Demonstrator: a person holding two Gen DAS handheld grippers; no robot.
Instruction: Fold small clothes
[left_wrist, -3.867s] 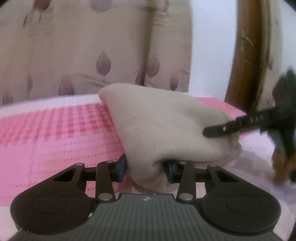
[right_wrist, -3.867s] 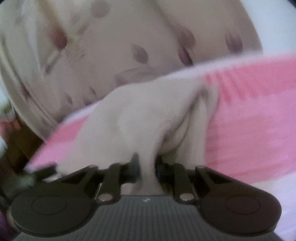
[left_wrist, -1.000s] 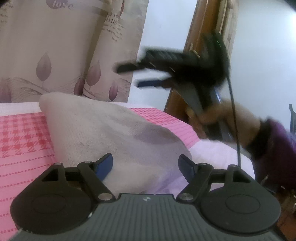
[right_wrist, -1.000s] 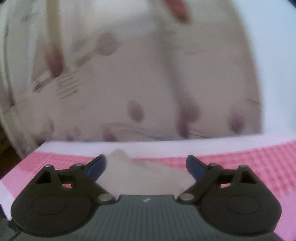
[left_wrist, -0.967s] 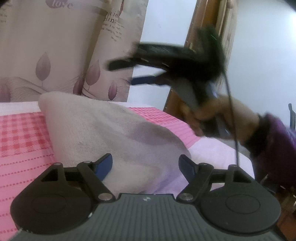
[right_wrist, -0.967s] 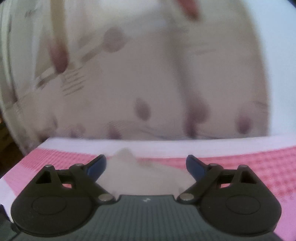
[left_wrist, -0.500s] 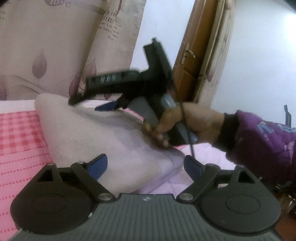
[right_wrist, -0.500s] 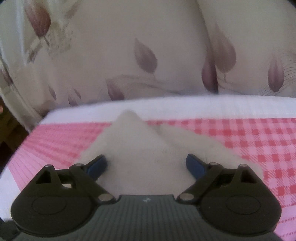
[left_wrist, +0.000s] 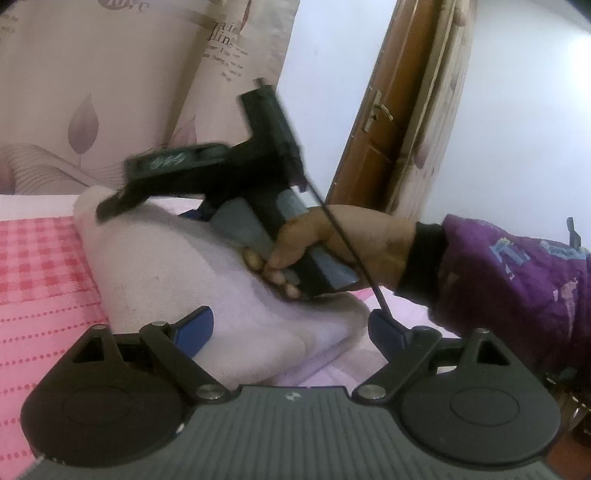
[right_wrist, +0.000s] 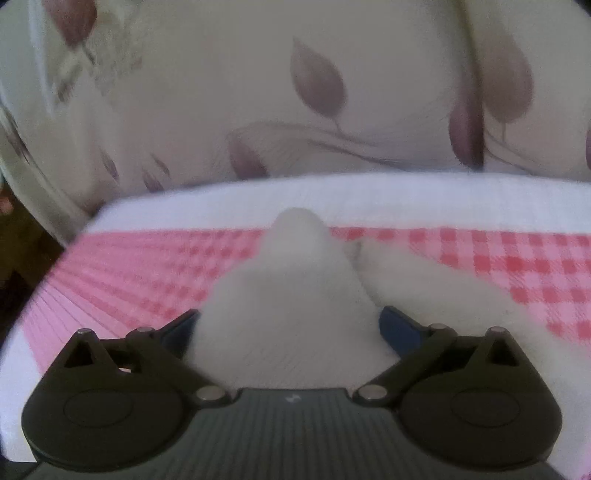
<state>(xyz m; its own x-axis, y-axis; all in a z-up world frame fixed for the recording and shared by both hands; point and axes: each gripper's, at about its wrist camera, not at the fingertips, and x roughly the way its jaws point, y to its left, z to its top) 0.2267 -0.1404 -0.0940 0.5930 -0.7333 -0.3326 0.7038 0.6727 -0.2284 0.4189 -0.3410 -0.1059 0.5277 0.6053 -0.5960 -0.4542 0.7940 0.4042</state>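
A folded beige cloth (left_wrist: 166, 266) lies on the pink checked bed sheet (left_wrist: 37, 258). My left gripper (left_wrist: 290, 328) stands open at the cloth's near end, its blue pads apart on either side of the fold. A hand (left_wrist: 332, 240) holds my right gripper (left_wrist: 147, 212) low over the cloth's far part, pointing left. In the right wrist view the cloth (right_wrist: 295, 266) fills the gap of the right gripper (right_wrist: 290, 328). Its jaws are opening and stand wide, with the pads at the cloth's sides and not squeezing it.
A leaf-patterned curtain (left_wrist: 110, 92) hangs behind the bed, with a wooden door (left_wrist: 373, 147) to its right. A purple sleeve (left_wrist: 517, 277) reaches in from the right. The sheet's white border (right_wrist: 332, 199) runs along the bed's far edge.
The right gripper came down from mid-air onto the cloth's far part, and the cloth now sits between its jaws. The left jaws widened a little, and the left hand stayed in place.
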